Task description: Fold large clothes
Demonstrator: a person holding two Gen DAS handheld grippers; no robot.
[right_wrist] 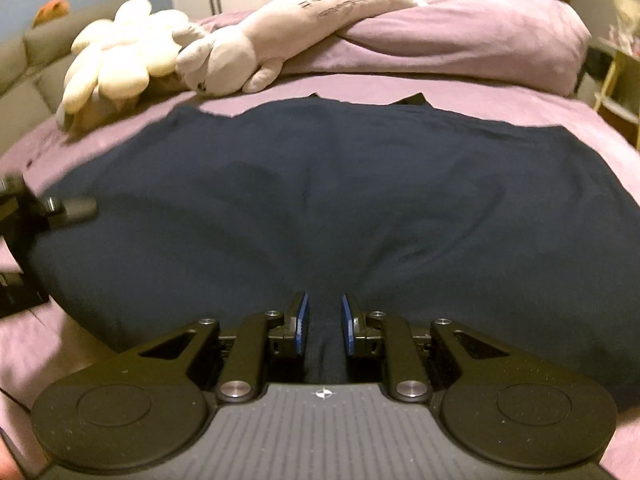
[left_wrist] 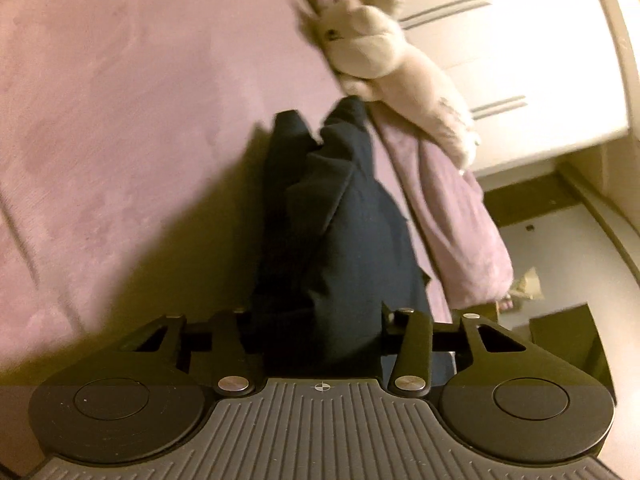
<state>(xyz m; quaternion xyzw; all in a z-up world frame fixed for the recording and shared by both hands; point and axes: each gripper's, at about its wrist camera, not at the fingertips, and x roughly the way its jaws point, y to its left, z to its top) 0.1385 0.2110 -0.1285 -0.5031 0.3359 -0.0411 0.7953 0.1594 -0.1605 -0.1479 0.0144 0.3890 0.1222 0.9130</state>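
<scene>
A large dark navy garment (right_wrist: 320, 200) lies spread on a bed with a purple cover (right_wrist: 520, 100). My right gripper (right_wrist: 323, 316) stands at its near edge, blue pads a small gap apart with a fold of the navy cloth between them. In the left wrist view the garment (left_wrist: 340, 220) hangs bunched from my left gripper (left_wrist: 320, 320); its fingertips are hidden by the cloth. The left gripper also shows in the right wrist view (right_wrist: 76, 207) at the garment's left edge.
A grey plush toy (right_wrist: 248, 48) and a cream flower-shaped cushion (right_wrist: 120, 48) lie at the far side of the bed beside a rolled purple duvet (right_wrist: 460, 40). White wardrobe doors (left_wrist: 500, 60) stand behind. A floor strip (left_wrist: 560, 248) runs beside the bed.
</scene>
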